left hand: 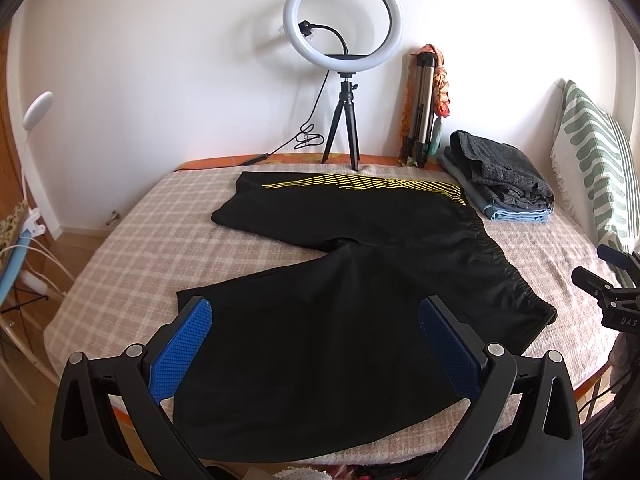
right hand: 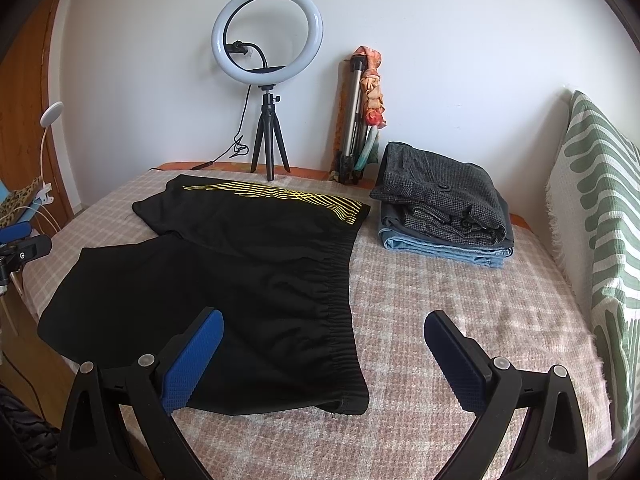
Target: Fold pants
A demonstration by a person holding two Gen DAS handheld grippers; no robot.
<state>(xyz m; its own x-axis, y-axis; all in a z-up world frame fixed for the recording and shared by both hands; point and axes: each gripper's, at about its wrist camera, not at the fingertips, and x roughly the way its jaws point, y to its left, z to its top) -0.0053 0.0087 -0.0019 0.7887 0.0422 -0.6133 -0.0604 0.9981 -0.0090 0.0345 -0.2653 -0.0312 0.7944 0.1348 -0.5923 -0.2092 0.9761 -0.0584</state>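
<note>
Black shorts (left hand: pixel 328 304) with yellow stripes on the far leg lie spread flat on the checked bedspread (left hand: pixel 132 248), waistband to the right, legs to the left. My left gripper (left hand: pixel 316 320) is open and empty, hovering over the near leg. My right gripper (right hand: pixel 324 332) is open and empty, above the near waistband corner of the shorts (right hand: pixel 224 276), its left pad (right hand: pixel 196 356) over the fabric and its right pad over bare bedspread (right hand: pixel 460 304). Part of the right gripper shows at the right edge of the left wrist view (left hand: pixel 616 292).
A stack of folded clothes (right hand: pixel 444 208) lies at the back right. A ring light on a tripod (right hand: pixel 268 80) and a folded tripod (right hand: pixel 354 120) stand against the wall. A green patterned pillow (right hand: pixel 596 216) leans at the right. The bed's left edge drops to the floor.
</note>
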